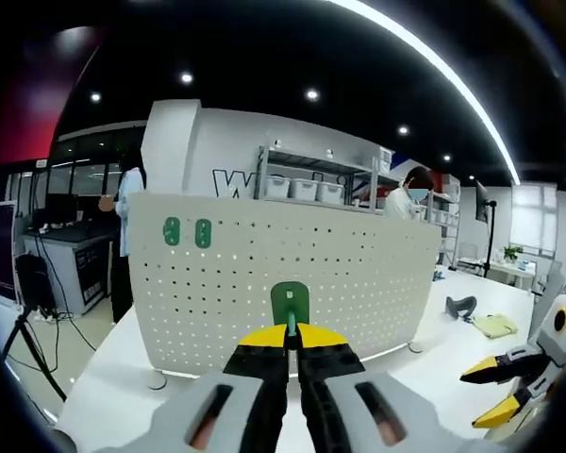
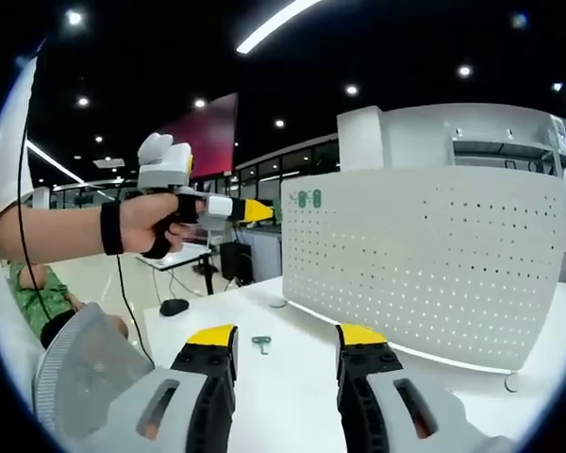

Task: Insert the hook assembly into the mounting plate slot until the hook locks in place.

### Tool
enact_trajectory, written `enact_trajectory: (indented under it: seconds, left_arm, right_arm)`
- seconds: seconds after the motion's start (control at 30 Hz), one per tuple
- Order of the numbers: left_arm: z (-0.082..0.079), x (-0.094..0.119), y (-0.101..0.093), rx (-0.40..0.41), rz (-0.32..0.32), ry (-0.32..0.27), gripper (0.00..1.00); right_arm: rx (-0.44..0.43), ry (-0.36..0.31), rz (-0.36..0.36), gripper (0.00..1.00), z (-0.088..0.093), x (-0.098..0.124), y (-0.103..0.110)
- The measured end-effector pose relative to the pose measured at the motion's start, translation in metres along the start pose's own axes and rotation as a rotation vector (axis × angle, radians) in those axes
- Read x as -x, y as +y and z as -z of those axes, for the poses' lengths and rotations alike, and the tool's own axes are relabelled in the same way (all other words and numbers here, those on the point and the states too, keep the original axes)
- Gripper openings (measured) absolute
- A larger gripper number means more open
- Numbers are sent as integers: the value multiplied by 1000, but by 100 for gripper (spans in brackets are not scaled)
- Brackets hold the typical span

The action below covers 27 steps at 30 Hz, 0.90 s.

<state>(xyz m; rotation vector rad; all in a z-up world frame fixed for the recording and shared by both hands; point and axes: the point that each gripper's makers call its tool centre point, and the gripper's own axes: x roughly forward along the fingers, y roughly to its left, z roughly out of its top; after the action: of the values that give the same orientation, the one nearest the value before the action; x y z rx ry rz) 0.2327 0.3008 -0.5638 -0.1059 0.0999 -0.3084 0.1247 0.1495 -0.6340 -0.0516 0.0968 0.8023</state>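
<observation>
A white perforated mounting plate (image 1: 358, 274) stands upright on the white table (image 1: 123, 377). Two green hooks (image 1: 187, 232) sit in its upper left corner. My left gripper (image 1: 291, 336) is shut on a green hook assembly (image 1: 290, 304), held just in front of the plate's lower middle. My right gripper (image 1: 502, 389) shows at the lower right, jaws apart. In the right gripper view my right gripper (image 2: 286, 336) is open and holds nothing. A loose green hook (image 2: 261, 343) lies on the table (image 2: 292, 396) between its jaws. A hand holds my left gripper (image 2: 262, 211) by the plate's (image 2: 424, 264) left edge, near the mounted hooks (image 2: 308, 199).
A black mouse (image 2: 174, 306) lies on the table's far end. A dark tool (image 1: 460, 305) and a yellow-green cloth (image 1: 495, 326) rest to the right of the plate. A tripod (image 1: 24, 330) stands on the floor at left. People and a shelf rack (image 1: 311, 184) are behind the plate.
</observation>
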Motion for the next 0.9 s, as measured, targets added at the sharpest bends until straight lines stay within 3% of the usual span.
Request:
enact_trajectory:
  seconds: [0.37,0.47,0.53,0.9]
  left_arm:
    - [-8,-11,12,-18,-22,-15,2]
    - [-11,-14,14,-28,-26,-16,2]
    - [-13,-17,16,-31,-32,-15,2]
    - [-20,-26,20,-64,-46,-15,2]
  right_arm:
    - [14,3,4,50,3,-2,-6]
    - [-16,4,0,52,4,-3,-5]
    - [19,0,1,52,4,-3,-5]
    - [-16,11,-15,53,10,-1,-2]
